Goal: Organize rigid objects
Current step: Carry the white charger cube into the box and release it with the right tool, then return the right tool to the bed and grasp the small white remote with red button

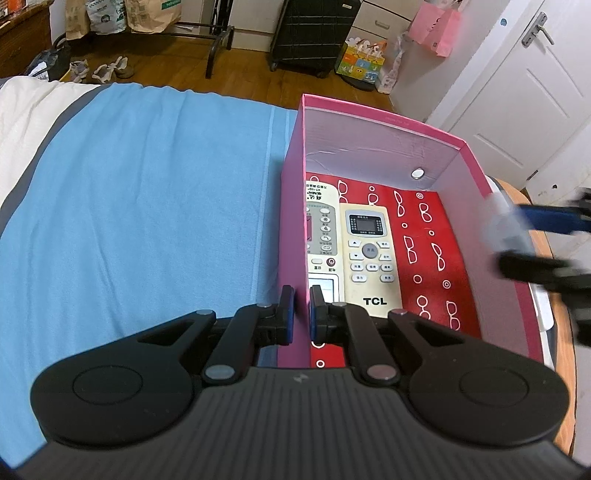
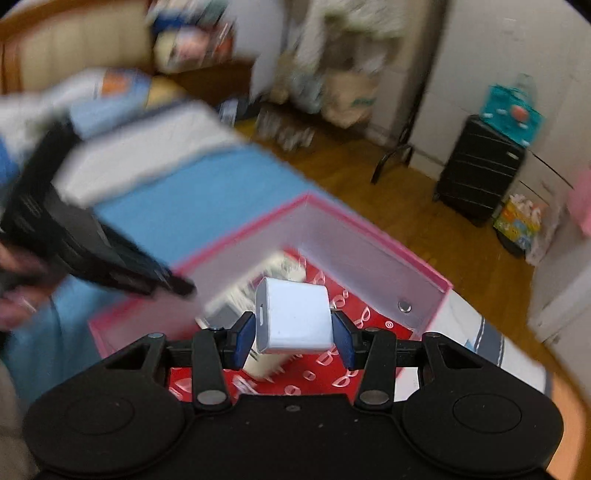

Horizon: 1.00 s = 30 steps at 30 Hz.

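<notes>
On the blue bedsheet [image 1: 147, 184], the left gripper [image 1: 299, 314] pinches the pink box's [image 1: 291, 206] left wall beside two remotes [image 1: 369, 258] inside, while the right gripper [image 2: 295, 338] clamps a white charger cube [image 2: 293, 319] above the box.

Two remotes [image 1: 371, 254] are lying side by side in the box [image 1: 373, 122], against its left wall. The box is sitting on the bed [image 1: 147, 184], at its right edge. The suitcase [image 1: 314, 33] is standing on the floor far behind.

A black suitcase [image 1: 314, 35] stands on the wood floor [image 1: 243, 86] near shoes [image 1: 112, 68], paper bags [image 1: 153, 14] and a white door [image 1: 517, 92].
</notes>
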Tool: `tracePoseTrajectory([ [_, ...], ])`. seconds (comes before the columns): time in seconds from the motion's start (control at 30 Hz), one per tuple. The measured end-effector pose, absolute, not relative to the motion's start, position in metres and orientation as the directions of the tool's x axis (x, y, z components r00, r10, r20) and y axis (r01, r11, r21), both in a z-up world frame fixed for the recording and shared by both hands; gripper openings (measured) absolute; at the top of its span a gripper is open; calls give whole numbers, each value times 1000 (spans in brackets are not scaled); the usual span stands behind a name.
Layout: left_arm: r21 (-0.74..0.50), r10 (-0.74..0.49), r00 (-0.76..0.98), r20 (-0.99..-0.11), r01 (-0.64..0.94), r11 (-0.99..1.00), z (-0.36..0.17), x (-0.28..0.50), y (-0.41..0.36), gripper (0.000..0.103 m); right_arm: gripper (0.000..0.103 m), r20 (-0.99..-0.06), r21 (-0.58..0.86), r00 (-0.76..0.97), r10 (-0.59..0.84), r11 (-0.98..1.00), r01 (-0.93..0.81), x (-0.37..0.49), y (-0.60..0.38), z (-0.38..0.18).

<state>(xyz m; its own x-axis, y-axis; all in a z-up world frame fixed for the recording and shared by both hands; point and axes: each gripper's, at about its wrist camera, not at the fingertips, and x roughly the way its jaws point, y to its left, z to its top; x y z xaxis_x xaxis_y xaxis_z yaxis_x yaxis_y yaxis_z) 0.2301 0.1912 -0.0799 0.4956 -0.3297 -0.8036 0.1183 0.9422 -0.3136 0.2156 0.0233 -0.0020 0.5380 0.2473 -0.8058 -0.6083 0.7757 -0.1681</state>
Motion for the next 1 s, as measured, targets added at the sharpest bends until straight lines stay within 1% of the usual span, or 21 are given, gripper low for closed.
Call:
tracePoseTrajectory([
  [0.1,-306,-330,498,-802,133,943,-80,229,191,7,51,-862,-259,488,139,706,-659,239,35,-31],
  [0.17,-301,-331,499,-801,143,943,-80,227,190,7,51,-875,-327,480,69,647,-689,250,38,-48],
  [0.27,-294,-334,499,-800,161,942,-79,228,189,7,51,-890,-375,456,-11,587,-718,263,40,-67],
  [0.33,-285,-337,498,-799,180,942,-79,227,187,8,51,-906,-362,423,-27,569,-738,265,37,-77],
  [0.5,-282,-355,491,-796,219,934,-79,226,188,9,51,-903,-390,426,-53,514,-763,270,46,-90],
  [0.57,-292,-366,486,-793,222,930,-79,227,190,9,52,-914,-362,404,-38,525,-770,273,46,-88],
  [0.6,-296,-370,485,-792,224,928,-79,227,191,9,55,-909,-358,416,-15,538,-763,274,46,-84],
  [0.63,-301,-375,484,-791,227,926,-80,227,191,10,65,-898,-367,439,-3,553,-748,273,43,-78],
  [0.67,-303,-377,483,-790,228,925,-80,228,191,10,69,-885,-377,466,10,572,-728,270,39,-72],
  [0.73,-310,-382,481,-789,225,924,-80,229,192,10,69,-868,-373,495,32,614,-695,265,32,-58],
  [0.83,-305,-381,483,-788,232,924,-81,228,191,10,69,-844,-323,528,98,692,-645,247,18,-33],
  [0.93,-300,-379,483,-790,235,924,-81,228,191,10,70,-797,-236,572,194,772,-591,224,-3,-7],
  [1.0,-294,-376,483,-791,239,925,-82,228,191,10,81,-754,-177,606,254,810,-559,213,-19,4],
])
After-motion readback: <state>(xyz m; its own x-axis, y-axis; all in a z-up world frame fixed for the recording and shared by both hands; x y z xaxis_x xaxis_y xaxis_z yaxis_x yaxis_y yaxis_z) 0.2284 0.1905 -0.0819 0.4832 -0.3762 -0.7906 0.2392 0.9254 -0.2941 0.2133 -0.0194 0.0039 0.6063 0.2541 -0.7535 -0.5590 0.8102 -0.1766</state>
